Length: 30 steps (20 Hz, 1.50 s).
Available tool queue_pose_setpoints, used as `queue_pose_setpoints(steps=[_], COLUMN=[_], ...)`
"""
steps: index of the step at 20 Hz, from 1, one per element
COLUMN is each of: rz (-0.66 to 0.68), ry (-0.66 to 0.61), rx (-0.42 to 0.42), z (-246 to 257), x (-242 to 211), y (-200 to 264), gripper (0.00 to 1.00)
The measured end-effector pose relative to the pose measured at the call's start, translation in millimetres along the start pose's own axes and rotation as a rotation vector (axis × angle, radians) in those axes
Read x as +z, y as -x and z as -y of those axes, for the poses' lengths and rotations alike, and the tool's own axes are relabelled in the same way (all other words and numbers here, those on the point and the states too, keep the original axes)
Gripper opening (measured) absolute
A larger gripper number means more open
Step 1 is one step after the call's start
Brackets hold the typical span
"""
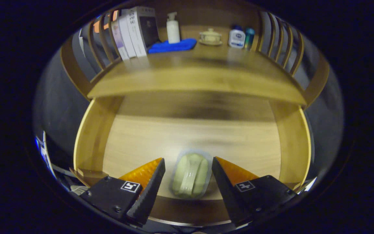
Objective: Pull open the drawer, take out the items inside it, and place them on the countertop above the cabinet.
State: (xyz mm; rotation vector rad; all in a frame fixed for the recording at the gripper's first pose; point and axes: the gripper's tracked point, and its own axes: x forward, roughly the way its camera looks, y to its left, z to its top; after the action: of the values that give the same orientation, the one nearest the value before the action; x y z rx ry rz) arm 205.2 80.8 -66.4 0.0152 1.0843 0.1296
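Drawer stood open; gripper [187, 175] was poised over the one item inside.

Its fingers were spread, straddling a pale green packet [191, 175] on the drawer [91, 136] floor near the front wall, apparently not yet pressing it. The pick-up step seemed in hand: next, close on the packet and lift it to the countertop [200, 78] beyond, where boxes [135, 32], a pump bottle [173, 27] and a blue cloth [172, 46] stood at the back.

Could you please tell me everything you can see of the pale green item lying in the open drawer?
The pale green item looks like a small soft object sealed in a clear, shiny plastic wrapper. It lies flat on the wooden drawer floor near the front, lengthwise between the open tongs, whose fingers flank it without visibly pressing on it.
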Motion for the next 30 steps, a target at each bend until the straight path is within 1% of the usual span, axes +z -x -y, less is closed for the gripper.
queue_pose_setpoints(steps=[1, 2, 4, 5, 8, 12, 14, 20, 22, 26, 28, 30], rz=[-0.039, -0.067, -0.11, -0.116, -0.149, -0.124, -0.106, -0.038, 0.006, 0.087, 0.117, 0.137], ry=[-0.026, -0.053, -0.053, -0.057, -0.07, -0.035, -0.023, -0.023, -0.028, -0.063, -0.066, -0.082], rx=[0.007, 0.003, -0.012, -0.035, -0.059, -0.062, -0.036, 0.019, 0.045, 0.057, 0.046, 0.059], z=[-1, -4, -6, 0, 5, 7, 6, 4, 3, 7, 10, 7], x=[-1, -5, -12, -13, -16, -10, -7, 15, 31, 72, 94, 118], y=[-1, -4, -8, -10, -13, -11, -3, 41, 60, 93, 99, 103], gripper=[0.91, 0.86, 0.75, 0.69, 0.49, 0.23, 0.2, 0.19, 0.19, 0.19, 0.19, 0.19])
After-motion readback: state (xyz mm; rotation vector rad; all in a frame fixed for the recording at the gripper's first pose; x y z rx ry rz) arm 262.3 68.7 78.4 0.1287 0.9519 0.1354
